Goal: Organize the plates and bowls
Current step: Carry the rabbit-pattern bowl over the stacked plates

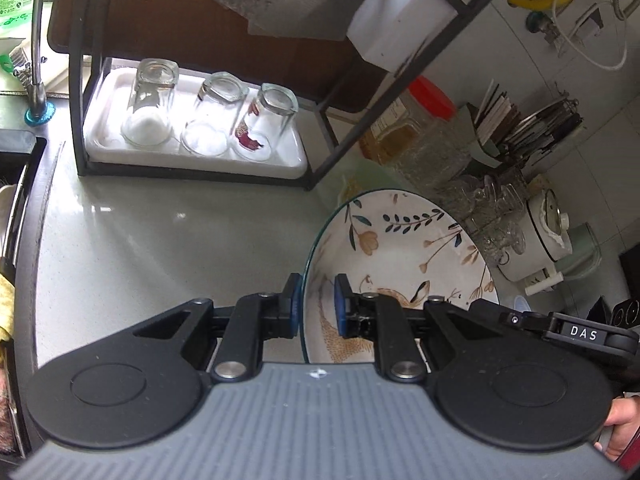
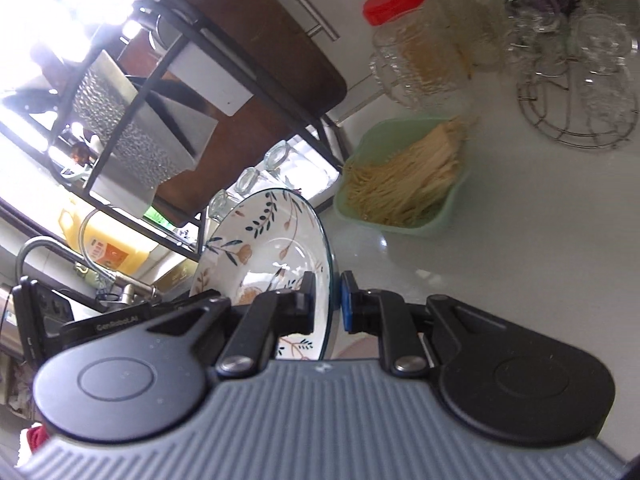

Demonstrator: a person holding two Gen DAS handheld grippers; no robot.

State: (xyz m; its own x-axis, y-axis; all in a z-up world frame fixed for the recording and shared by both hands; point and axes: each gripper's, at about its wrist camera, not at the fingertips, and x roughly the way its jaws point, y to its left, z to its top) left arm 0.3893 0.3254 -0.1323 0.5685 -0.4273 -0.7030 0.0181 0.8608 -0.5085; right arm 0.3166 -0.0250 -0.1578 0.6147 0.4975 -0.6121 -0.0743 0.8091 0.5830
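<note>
— Looking at the plate (image 1: 404, 256), what does one see?

— A deep white plate with a thin blue-green rim, painted with dark leaf sprigs, tan flowers and an orange-brown figure near the middle. It is off the pale bench (image 1: 168, 248), tilted up on edge between the two tongs, in front of the black rack (image 1: 320, 160).

— And how do the left tongs (image 1: 316, 306) stand?

— Narrow, clamped on the rim: one blue pad outside, the other against the painted inside face.

— The right tongs (image 2: 329, 302)?

— Also narrow, and gripping the opposite edge of the same plate (image 2: 264, 256). One finger lies on the painted face, the blue pad on the back. In the left wrist view part of the right tongs shows at the right edge, with a bit of the person's hand (image 1: 624, 424).

— What lies around?

— Three glasses (image 1: 212, 112) upside down on a white tray (image 1: 192, 156) in the rack's lower level. A green dish of pale strips (image 2: 404, 184) sits on the bench beyond the plate, with a red-lidded jar (image 2: 408, 40) further on and clear cups on a wire stand (image 2: 576, 80) beside it.
</note>
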